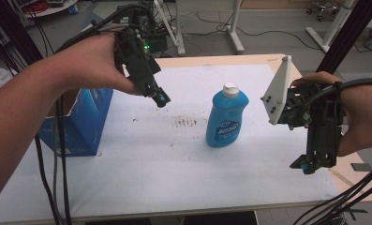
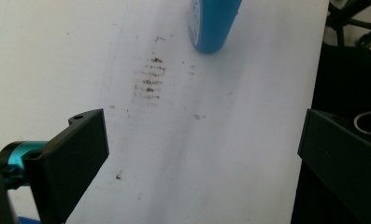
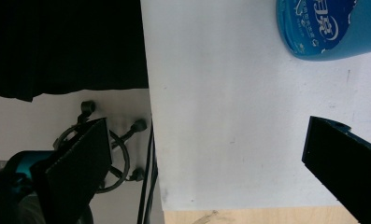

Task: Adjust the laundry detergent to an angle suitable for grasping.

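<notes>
From above, the bottle [image 1: 226,117] stands upright near the middle of the white sheet [image 1: 174,159] that covers the table, white cap [image 1: 230,89] on top. A patch of brown smudges [image 1: 184,123] marks the sheet just to its left. My left gripper [image 1: 160,97] hangs in the air to the left of the bottle, tilted down toward the sheet, well apart from the bottle. My right gripper [image 1: 310,164] is at the right edge of the table, pointing downward, also clear of the bottle. A blue box [image 1: 80,122] stands at the left edge, partly behind my left forearm.

In the left gripper view, my two jaws stand wide apart, spread to either side with nothing between them but bare sheet [image 2: 220,154]. The bottle's base [image 2: 213,23] shows at the top, ahead of the jaws and apart from them. The smudges [image 2: 150,79] lie between me and the bottle, a little to the left.

In the right gripper view, my jaws are again spread wide and grasp nothing. The bottle [image 3: 330,28] sits at the upper right, beyond the right jaw and not touching it. The sheet's edge [image 3: 148,116] runs down the middle, with cables [image 3: 146,177] beside it.
</notes>
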